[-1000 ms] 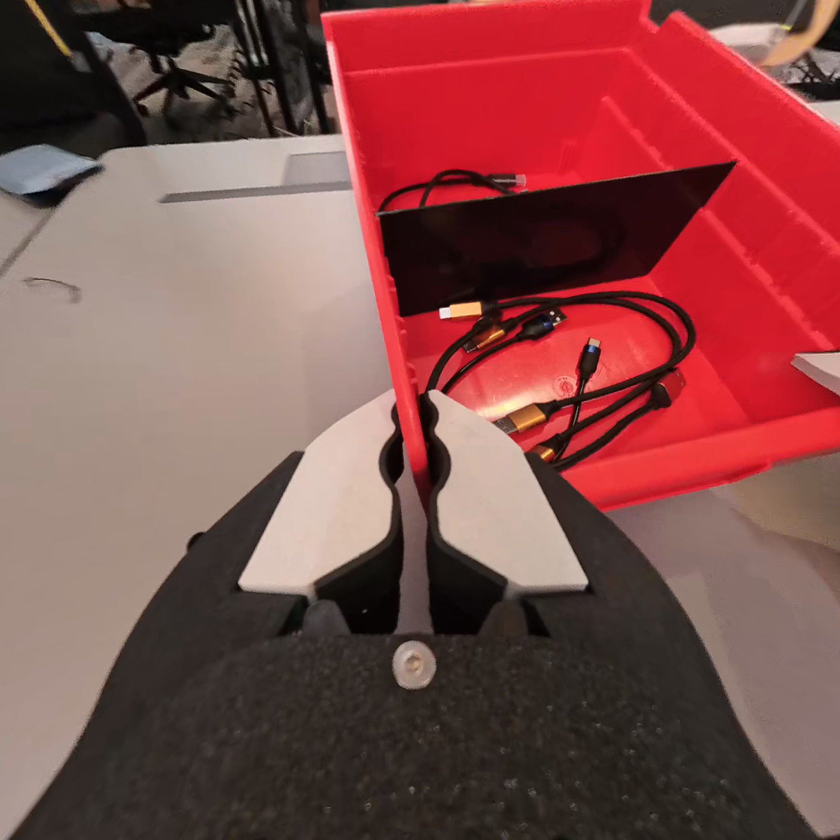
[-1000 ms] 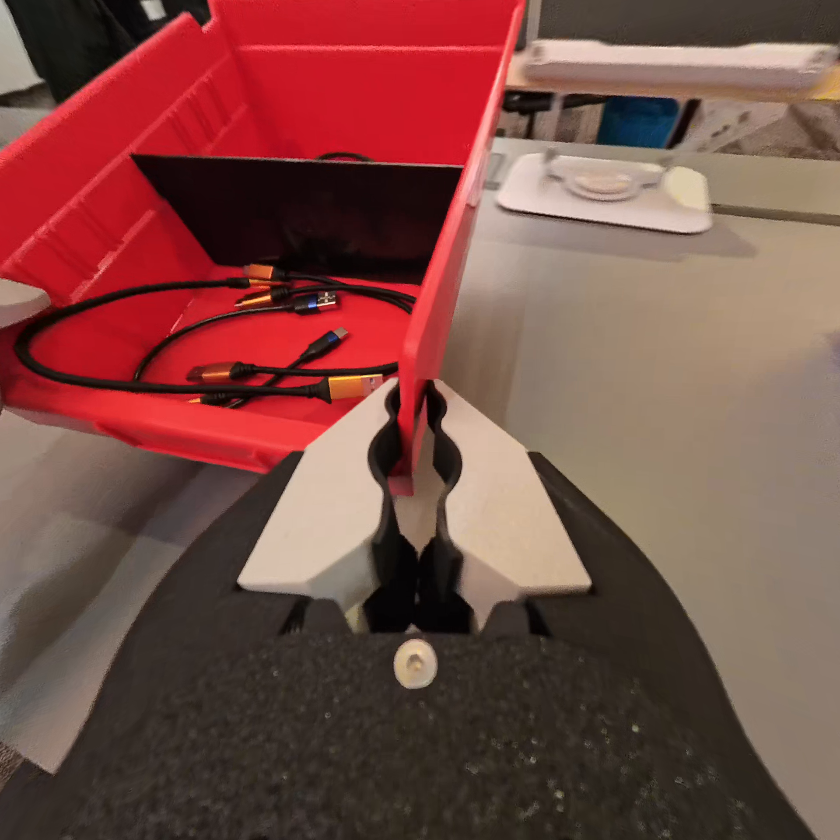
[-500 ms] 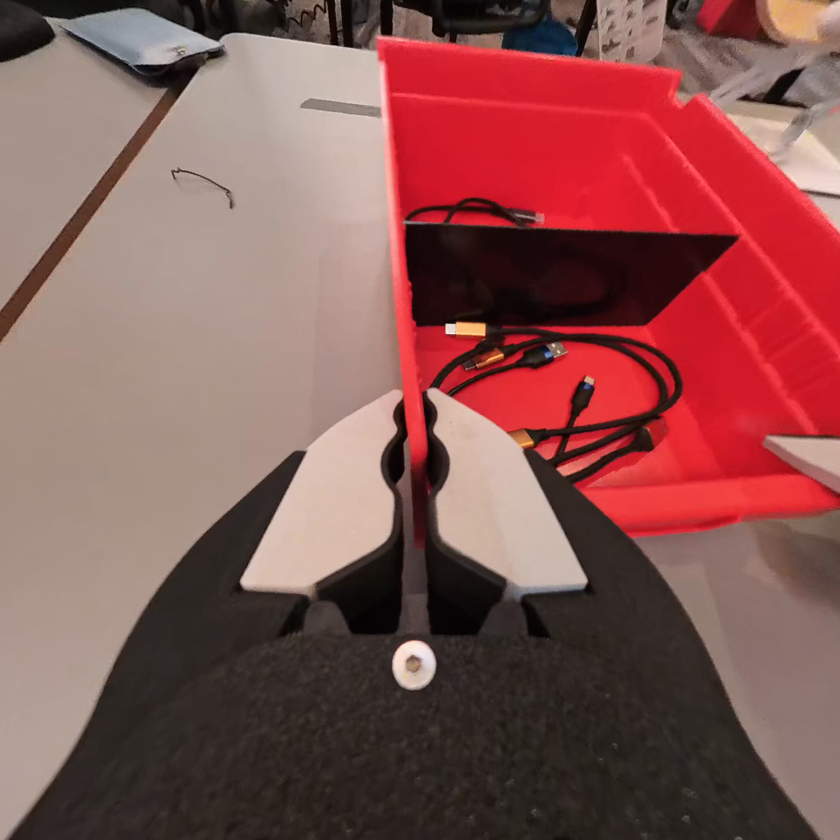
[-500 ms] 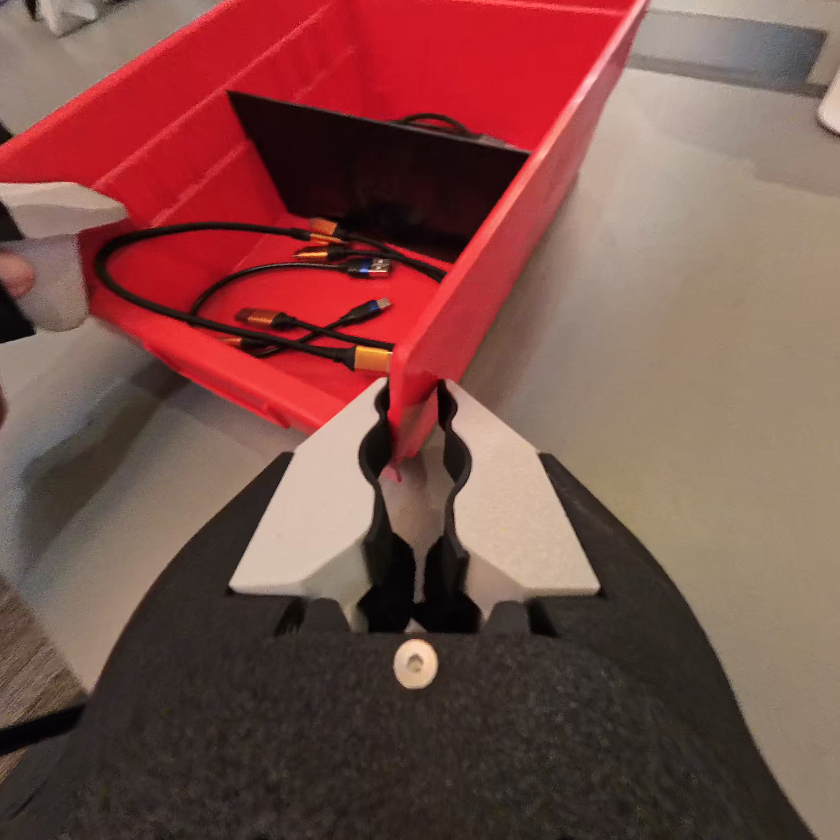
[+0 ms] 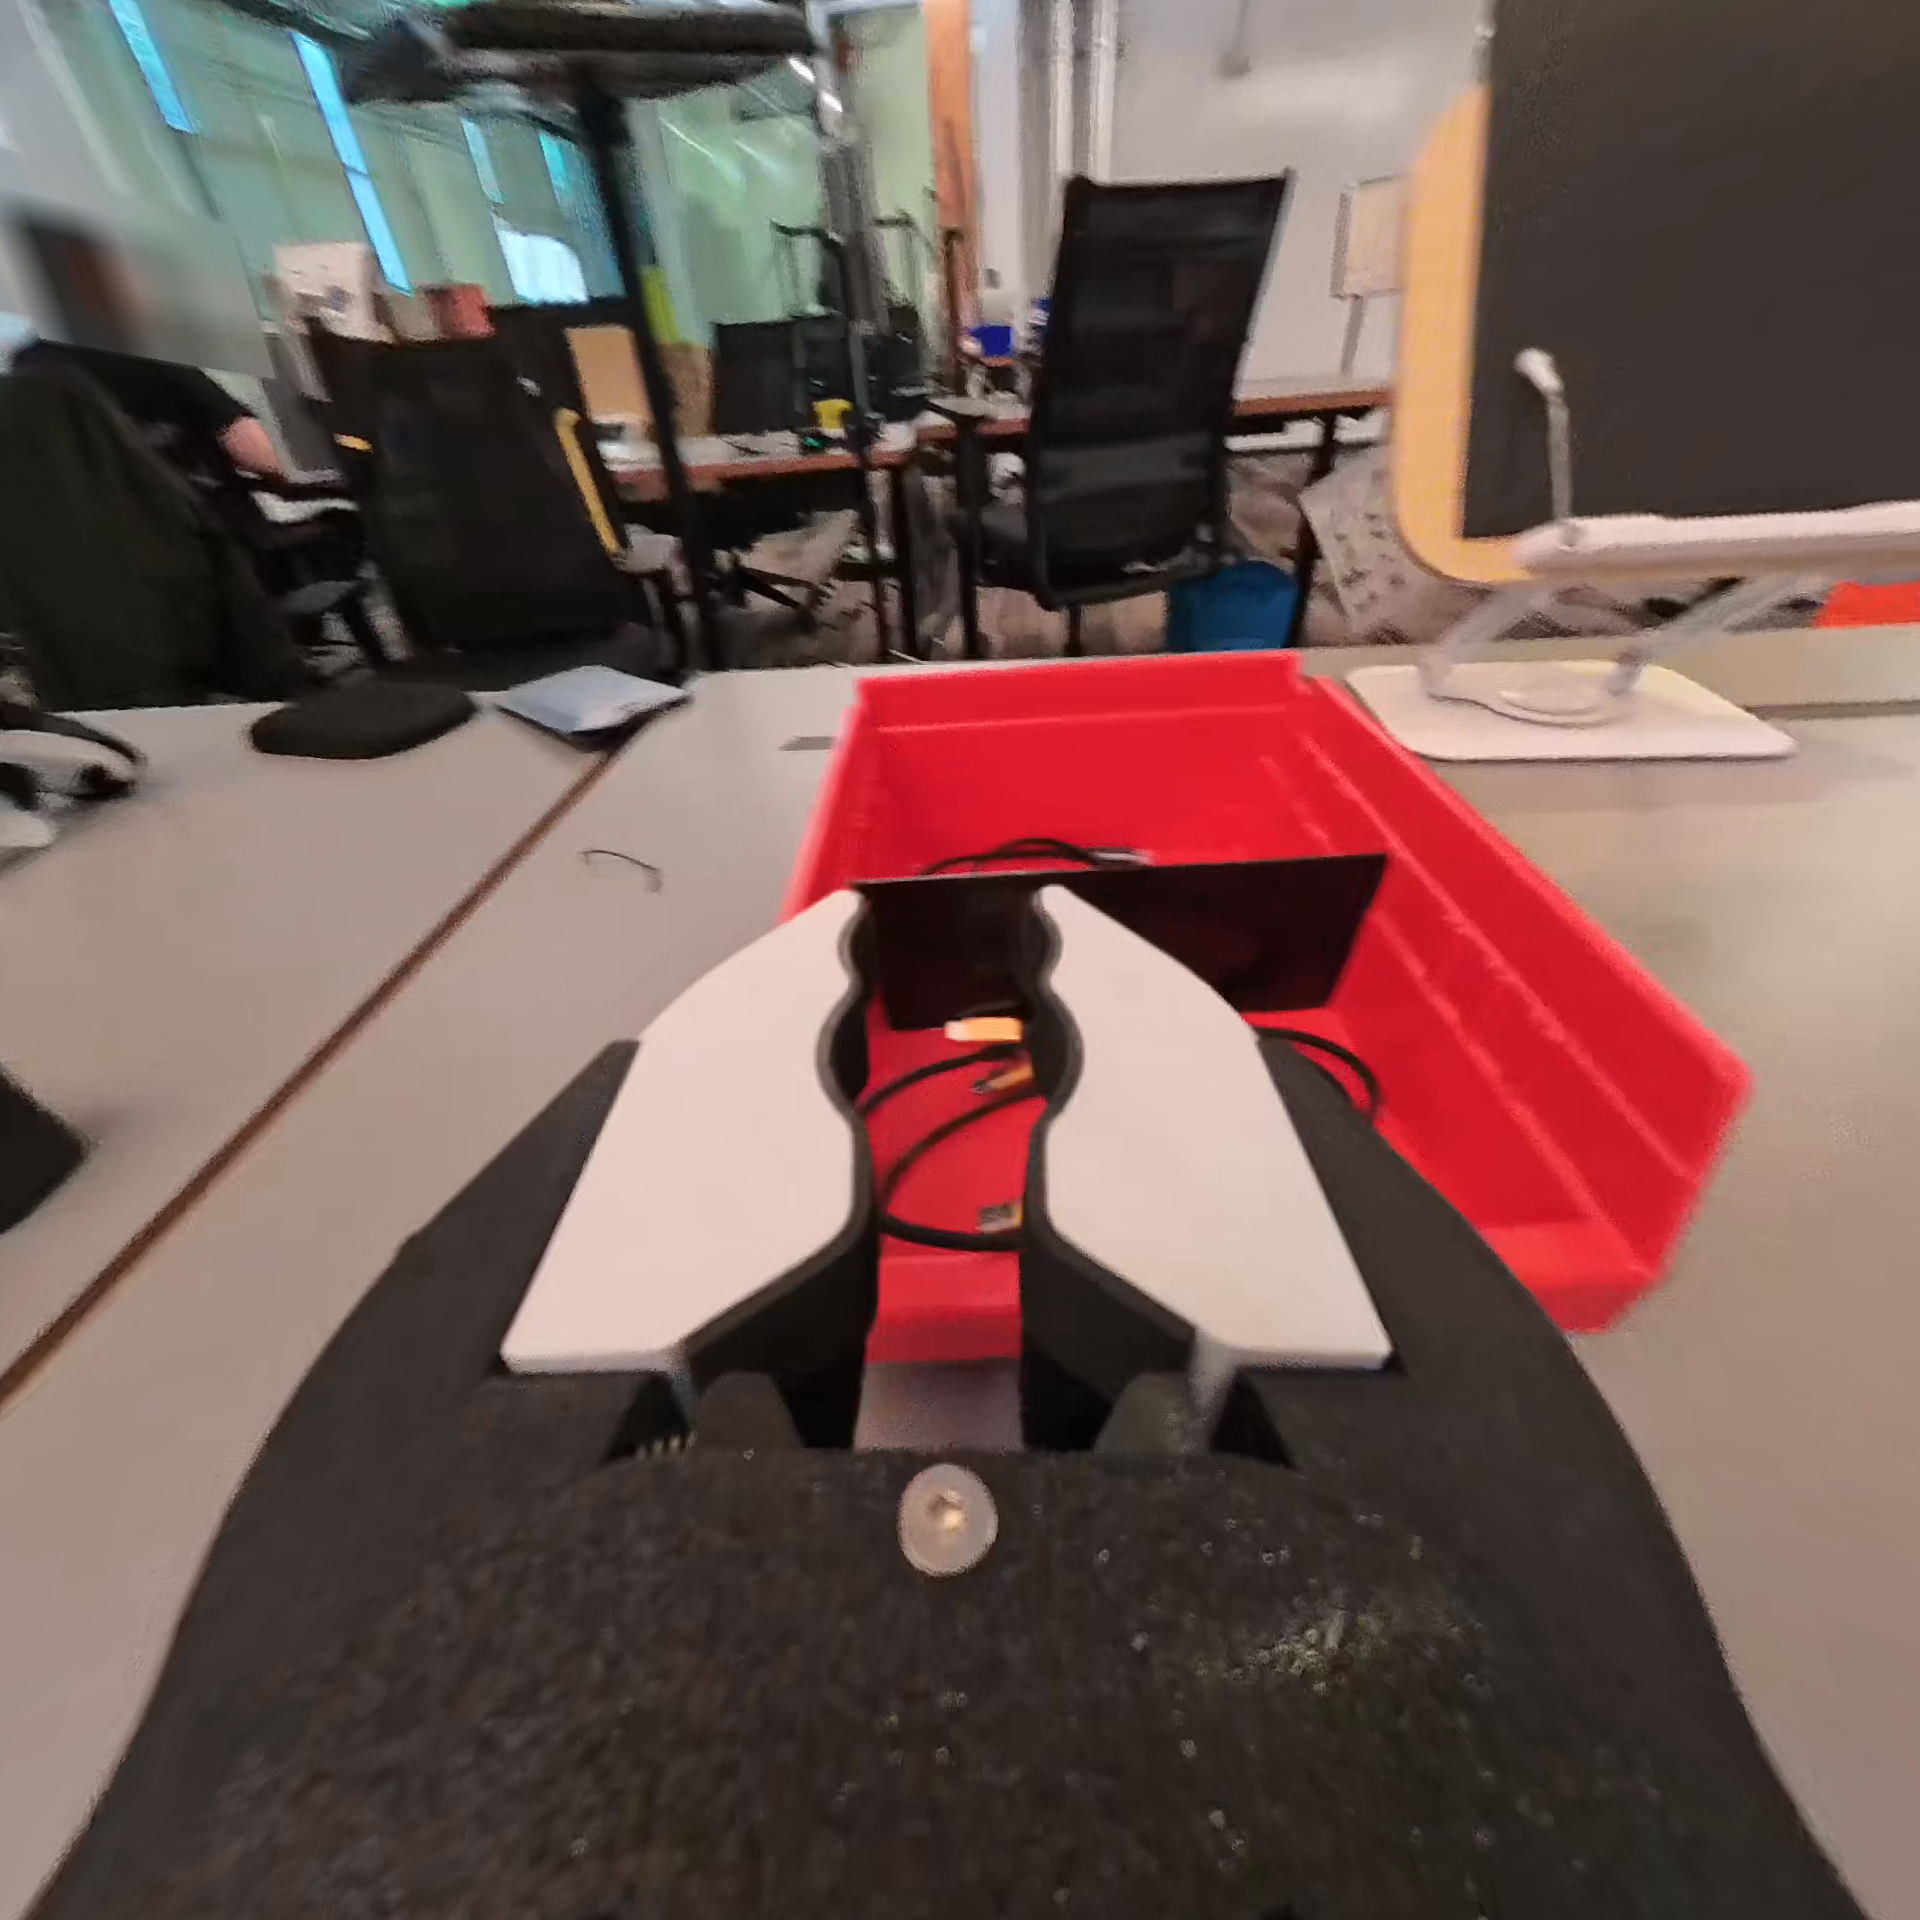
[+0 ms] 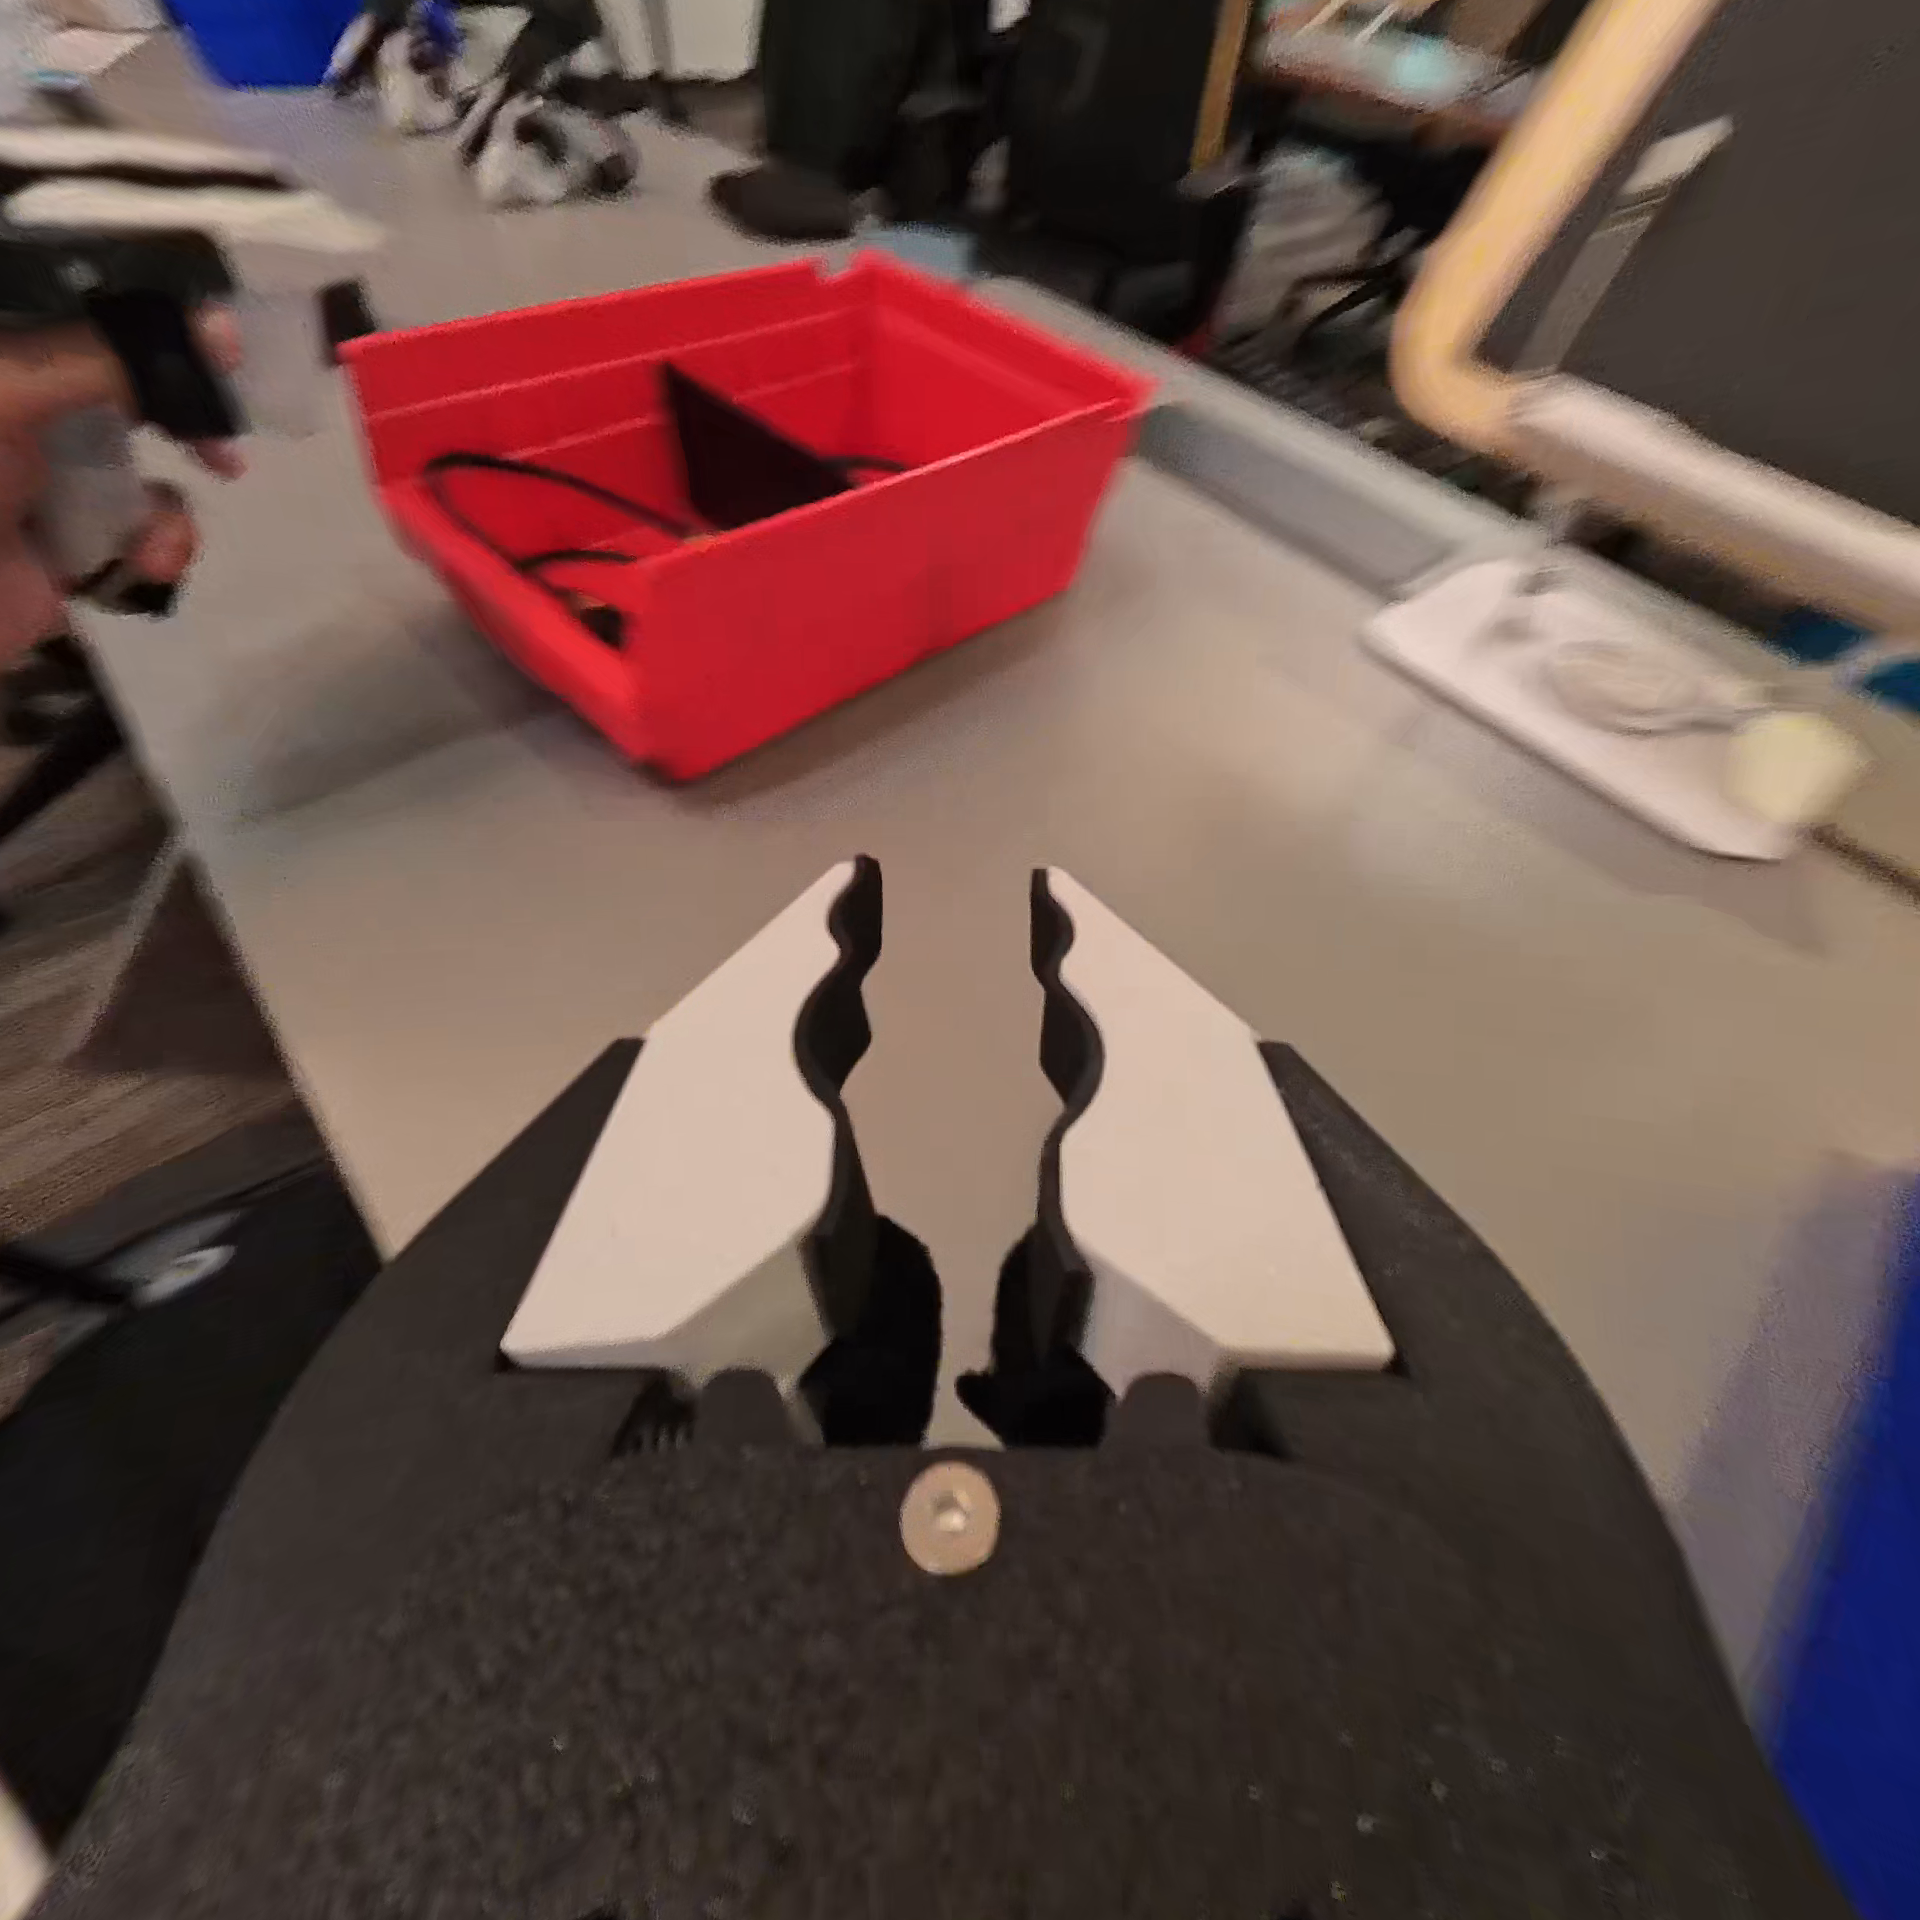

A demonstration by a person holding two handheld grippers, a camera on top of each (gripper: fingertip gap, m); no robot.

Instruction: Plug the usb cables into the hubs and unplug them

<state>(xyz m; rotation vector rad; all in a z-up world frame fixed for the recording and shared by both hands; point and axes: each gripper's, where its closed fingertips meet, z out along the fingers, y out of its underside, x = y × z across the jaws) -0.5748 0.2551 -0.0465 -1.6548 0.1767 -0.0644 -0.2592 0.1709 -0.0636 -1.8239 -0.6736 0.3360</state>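
Both tools have let go of the red bin (image 5: 1455,1039). One second ago, and again half a second ago, each tool was clamped on a side wall of the bin at its near corner. My left tool (image 5: 951,935) now has its jaws parted with nothing between them; through the gap I see the bin floor and the USB cables (image 5: 935,1132). My right tool (image 6: 956,883) is also parted and empty, and hangs over bare bench (image 6: 1299,883), well apart from the bin.

Location of task items:
- The bin sits on the bench at 12 o'clock in the left wrist view and at 11 o'clock in the right wrist view.
- The cables lie loose in the near compartment, in front of the black divider (image 5: 1247,935). Another cable lies behind the divider.
- No hub is visible in either view.

Differences from the earlier frames:
- The left wrist view now looks along the bench toward the office chairs (image 5: 1132,395), not down into the bin.
- The right wrist view is farther back and is motion-blurred.
- The laptop stand (image 5: 1558,707) lies at 2 o'clock.

Judgement: bin placement appears complete. Plugging has not started; the next step calls for picking a cable connector and locating a hub.
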